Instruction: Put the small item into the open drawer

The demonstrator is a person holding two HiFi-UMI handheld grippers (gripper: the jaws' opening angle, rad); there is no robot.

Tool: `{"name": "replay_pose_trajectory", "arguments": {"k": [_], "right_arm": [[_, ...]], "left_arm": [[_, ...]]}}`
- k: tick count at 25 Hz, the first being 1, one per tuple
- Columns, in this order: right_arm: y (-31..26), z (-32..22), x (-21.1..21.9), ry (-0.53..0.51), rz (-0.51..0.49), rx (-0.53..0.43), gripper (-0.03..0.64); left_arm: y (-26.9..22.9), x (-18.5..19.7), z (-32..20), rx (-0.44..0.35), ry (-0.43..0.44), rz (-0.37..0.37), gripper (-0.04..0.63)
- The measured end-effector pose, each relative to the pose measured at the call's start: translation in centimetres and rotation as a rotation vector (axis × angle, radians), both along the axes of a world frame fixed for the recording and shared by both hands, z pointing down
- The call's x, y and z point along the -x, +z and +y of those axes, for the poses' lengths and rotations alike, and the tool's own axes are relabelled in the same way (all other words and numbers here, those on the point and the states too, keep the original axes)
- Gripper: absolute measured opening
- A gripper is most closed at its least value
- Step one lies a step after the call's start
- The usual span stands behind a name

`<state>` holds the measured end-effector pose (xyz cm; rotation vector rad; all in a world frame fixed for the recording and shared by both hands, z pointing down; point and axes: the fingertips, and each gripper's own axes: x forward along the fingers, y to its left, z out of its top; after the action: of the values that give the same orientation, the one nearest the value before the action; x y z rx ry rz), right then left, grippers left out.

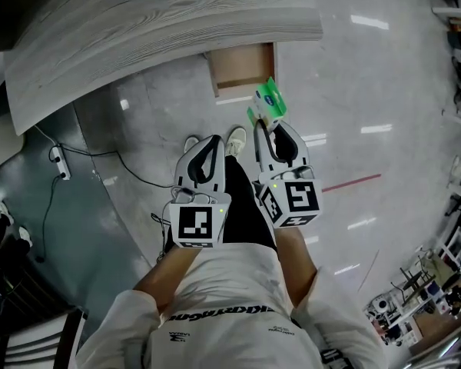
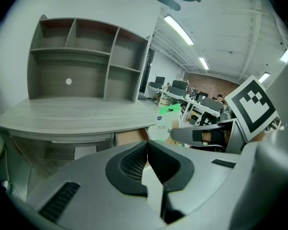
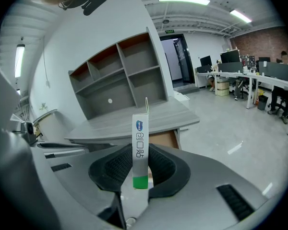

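The small item is a slim white-and-green pack (image 1: pixel 267 102), standing upright between the pads of my right gripper (image 1: pixel 274 127), which is shut on it. The right gripper view shows the pack (image 3: pixel 139 138) edge-on in that gripper (image 3: pixel 140 153). Ahead and below, the open wooden drawer (image 1: pixel 242 64) juts from under the grey desk (image 1: pixel 161 21); it also shows behind the pack (image 3: pixel 165 139). My left gripper (image 1: pixel 212 141) hangs beside the right one, pads together and empty (image 2: pixel 146 146). From there the pack (image 2: pixel 165 121) sits right of the drawer (image 2: pixel 129 137).
A grey shelf unit (image 3: pixel 120 75) stands on the desk. A power strip with cables (image 1: pixel 58 164) lies on the floor to the left. The person's shoes (image 1: pixel 236 137) are just below the drawer. Office desks and chairs (image 3: pixel 245 78) fill the far right.
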<state>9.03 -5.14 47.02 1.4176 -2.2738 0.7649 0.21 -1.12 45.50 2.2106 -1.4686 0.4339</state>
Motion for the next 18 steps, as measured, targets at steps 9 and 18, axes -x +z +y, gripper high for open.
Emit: {"name": "replay_pose_trajectory", "arguments": {"k": [9, 18], "right_arm": [[4.8, -1.5, 0.2, -0.029, 0.034, 0.026, 0.121], [8.8, -3.1, 0.8, -0.067, 0.075, 0.041, 0.121]], "left_arm": [[3.7, 0.1, -0.4, 0.042, -0.027, -0.001, 0.017], [6.2, 1.0, -1.1, 0.100, -0.074, -0.004, 0.017]]}}
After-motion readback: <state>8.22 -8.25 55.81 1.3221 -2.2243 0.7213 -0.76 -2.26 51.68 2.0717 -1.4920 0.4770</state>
